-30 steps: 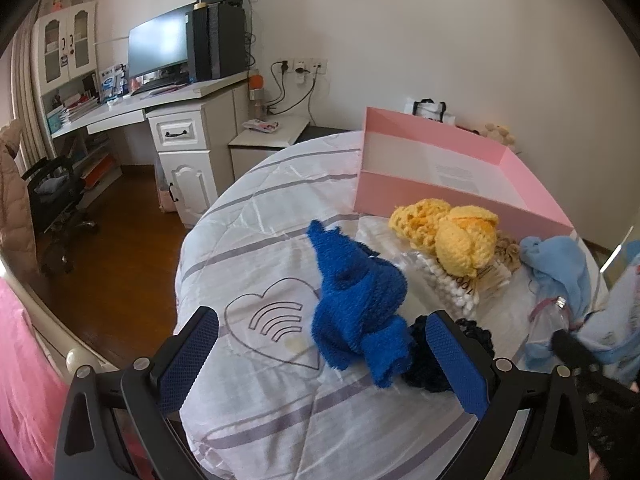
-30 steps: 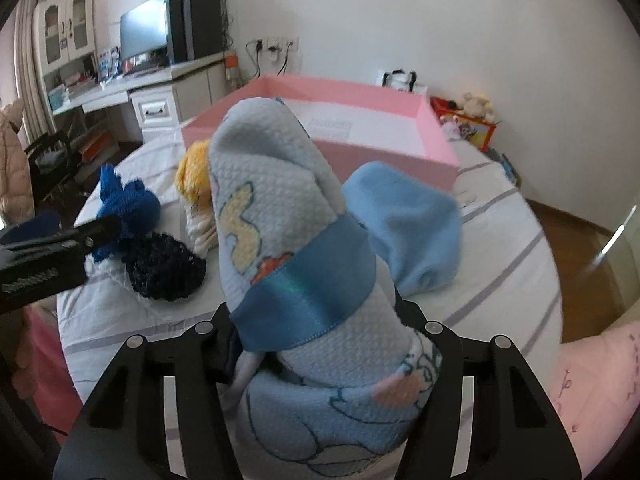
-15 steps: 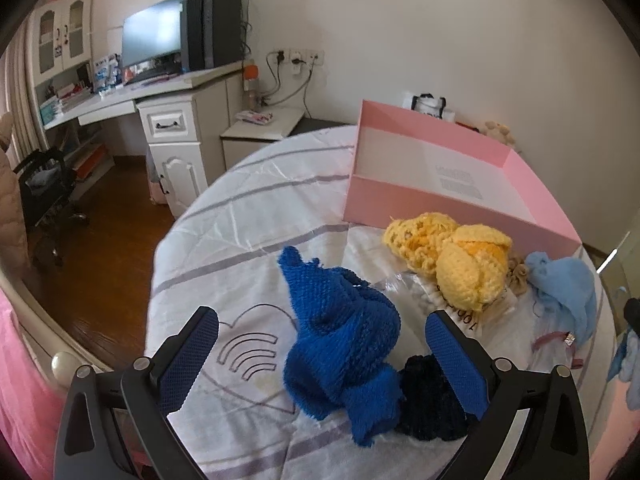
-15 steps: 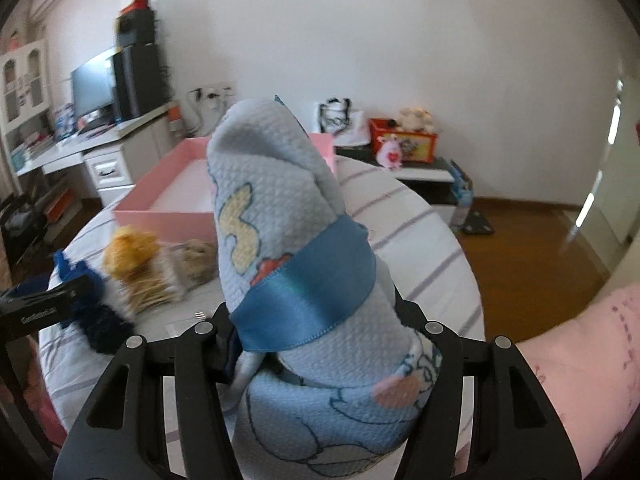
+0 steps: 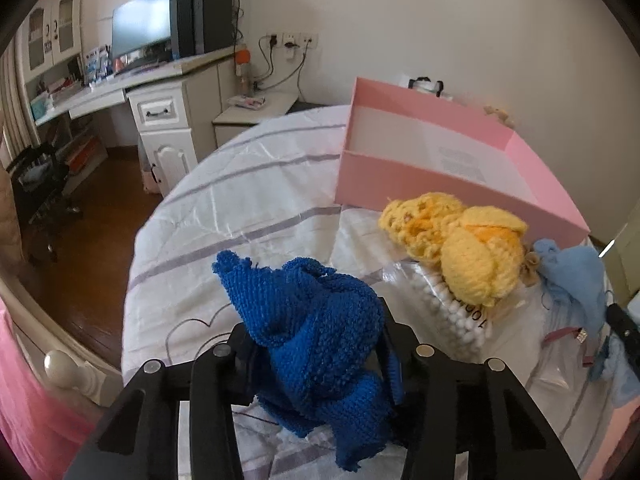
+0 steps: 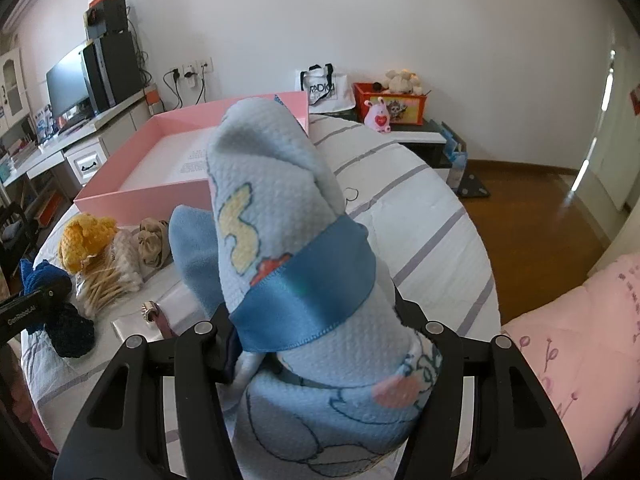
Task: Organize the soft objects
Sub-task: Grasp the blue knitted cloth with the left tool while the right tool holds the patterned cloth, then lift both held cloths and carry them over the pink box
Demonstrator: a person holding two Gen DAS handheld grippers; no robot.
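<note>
The left gripper [image 5: 316, 360] is shown with its jaws closing on the blue knitted cloth [image 5: 312, 332]; the bunched cloth fills the gap between them, and its loose end hangs down toward the bedspread [image 5: 260, 200]. The right gripper [image 6: 316, 332] is clamped about halfway shut on a rolled pale-blue blanket [image 6: 280, 220], which stands up out of the jaws. The roll is bound by a darker satin band [image 6: 308, 300], and printed figures are seen on its waffle-textured surface.

Both items are judged to be light, soft and compressible. The knit is coarse and looped, so it should be held without slipping, although a trailing end may snag or unroll. A hold across the thickest bunch is judged best. The blanket is best taken low on the roll, at or near the band, where the layers are kept together.

Beyond the fingers, other items lie on the striped quilted bedspread: a yellow crocheted piece [image 5: 460, 248] resting on a clear bag of cotton swabs [image 5: 452, 312], a dark knitted lump [image 6: 72, 332], a beige fabric flower [image 6: 154, 240] and a light-blue fleece cloth [image 5: 572, 276]. An open, stiff pink box [image 5: 420, 184], apparently empty, stands just behind them.
</note>
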